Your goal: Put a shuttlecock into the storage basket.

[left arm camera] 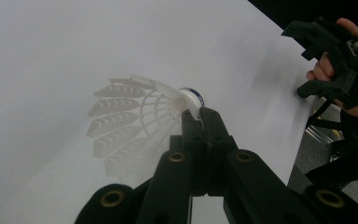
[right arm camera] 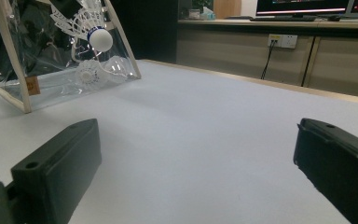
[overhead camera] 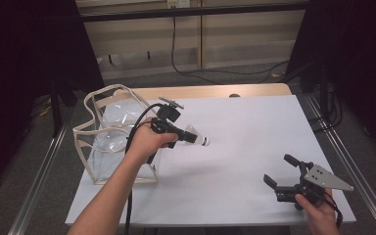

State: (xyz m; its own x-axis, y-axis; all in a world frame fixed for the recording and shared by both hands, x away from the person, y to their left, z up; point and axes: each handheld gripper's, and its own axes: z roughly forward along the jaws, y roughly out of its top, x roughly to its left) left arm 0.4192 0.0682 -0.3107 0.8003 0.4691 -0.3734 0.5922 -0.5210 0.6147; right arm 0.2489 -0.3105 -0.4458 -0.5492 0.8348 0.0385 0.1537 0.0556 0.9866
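White feathers and a white cork tip with a blue band: that is the shuttlecock (left arm camera: 142, 119) your left gripper (left arm camera: 199, 114) has clamped, its black jaws pressed together on the shuttlecock's base just below the cork. You hold it in the air above the left half of the worktop (overhead camera: 245, 147), just beside the bag (overhead camera: 110, 132), with the cork pointing toward the middle of the sheet.

Your right gripper (overhead camera: 280, 170) sits low near the right front corner of the worktop, jaws spread wide with nothing between them and nothing touching the pads.

The bag stands at the left edge, overhanging it slightly: clear, glossy plastic walls, crinkled and reflective, bound in cream fabric trim with looped handles. In the right gripper view two more shuttlecocks (right arm camera: 93, 72) lie inside it against the wall.

The worktop is a smooth matte white sheet over a pale wood board. From the bag to the right edge, and back to the far edge, the surface lies open.
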